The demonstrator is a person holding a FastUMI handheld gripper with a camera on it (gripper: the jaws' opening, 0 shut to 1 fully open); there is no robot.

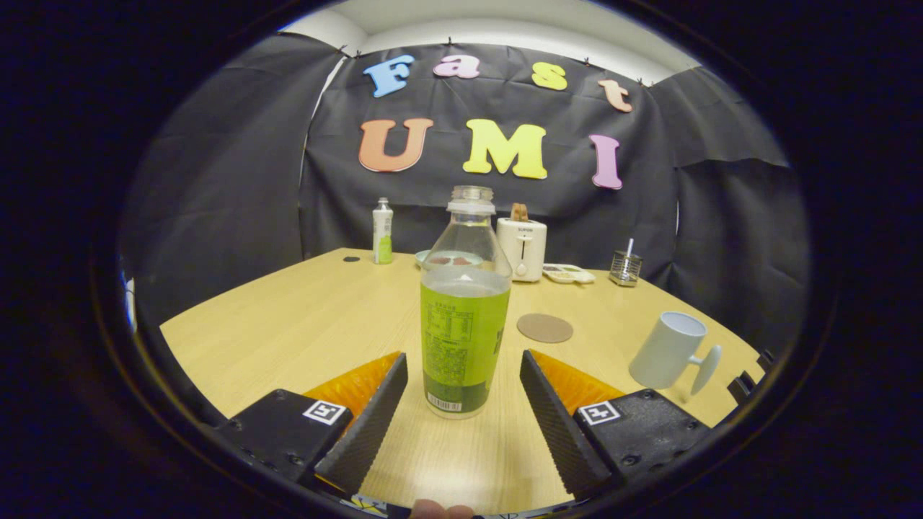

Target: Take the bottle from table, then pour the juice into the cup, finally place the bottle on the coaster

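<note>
A: Your tongs (pixel 461 404) stand wide apart, one finger on each side of the bottle (pixel 465 317), and neither is touching it yet. The bottle stands upright on the bench (pixel 288 317), between the fingers near their tips, its cap off.

B: How will it handle?

A: I'd judge it thin clear plastic, roughly two-thirds full of juice, so moderately heavy, and its wall will likely give if you squeeze hard. With the neck open, any tilt or jerk could spill it. The green label wrap looks smooth and may slip.

B: Where should I take hold?

A: On the labelled body, about mid-height, below the tapering shoulder. Close firmly but gently. The cup (pixel 667 351) sits tilted off to the right, and the coaster (pixel 545 328) lies just beyond the bottle, to its right.
</note>
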